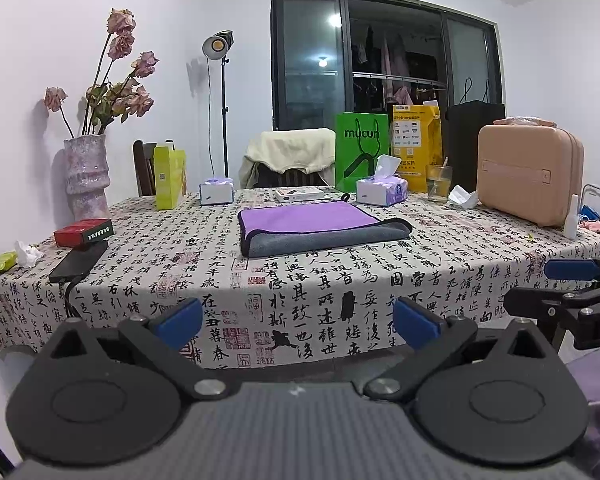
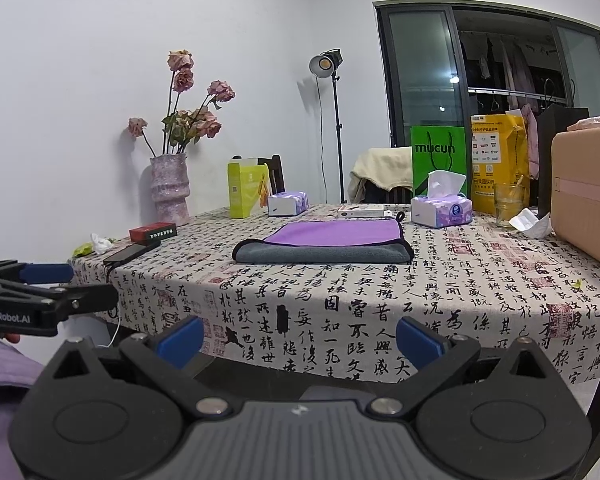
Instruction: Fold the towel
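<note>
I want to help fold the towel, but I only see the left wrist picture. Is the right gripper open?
Observer: Yes. The right wrist view shows the right gripper with its blue fingers wide apart and nothing between them.
Child: Is anything written on my left gripper?
Observer: Yes. From the right wrist view, the side of the left gripper reads GenRobot.AI in pale letters.
</note>
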The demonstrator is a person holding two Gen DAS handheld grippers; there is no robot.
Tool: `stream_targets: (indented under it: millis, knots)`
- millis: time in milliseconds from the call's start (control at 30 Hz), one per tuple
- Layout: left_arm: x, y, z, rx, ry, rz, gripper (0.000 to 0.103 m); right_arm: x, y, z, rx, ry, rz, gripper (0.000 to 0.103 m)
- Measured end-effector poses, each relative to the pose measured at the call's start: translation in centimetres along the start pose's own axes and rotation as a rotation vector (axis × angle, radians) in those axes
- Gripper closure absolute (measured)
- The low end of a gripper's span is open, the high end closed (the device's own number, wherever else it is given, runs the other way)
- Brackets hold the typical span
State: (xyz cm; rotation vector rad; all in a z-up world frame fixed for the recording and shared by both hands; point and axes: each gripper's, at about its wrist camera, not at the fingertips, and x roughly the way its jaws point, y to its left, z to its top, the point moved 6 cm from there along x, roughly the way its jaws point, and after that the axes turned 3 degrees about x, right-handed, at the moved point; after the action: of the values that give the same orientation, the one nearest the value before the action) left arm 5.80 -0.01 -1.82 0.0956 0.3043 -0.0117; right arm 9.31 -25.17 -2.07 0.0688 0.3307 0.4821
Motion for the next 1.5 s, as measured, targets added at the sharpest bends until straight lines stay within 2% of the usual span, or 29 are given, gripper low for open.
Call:
stream_targets:
  millis: [567,867,1067,1200,1500]
  knots:
    - [1.7,-0.4,-0.7,0.018,0.034,-0.019,0.0,1.0,-1.0,-0.4,-0.022,0.008,-0.028,0.0]
    - [3.4,0.4,0.3,0.054,-0.004,0.014,0.0,2.0,-2.0,1.1,-0.054,-0.03,-0.04,0.0]
    - [6.0,1.9,0.5,-0.007,0.028,0.039,0.0,4.3,-3.1,1.9,-0.082,-0.016,-0.051,0.0]
    - [7.8,3.1,0.6,-0.053,0.062,0.029,0.0,5.8,-3.8,2.3,-0.091,-0.001,-0.061,0.0]
    - [11.8,4.5,1.7,-0.075,0.086,0.051,0.0,9.6,-5.2,3.5,-0.108,0.023,-0.07,0.0]
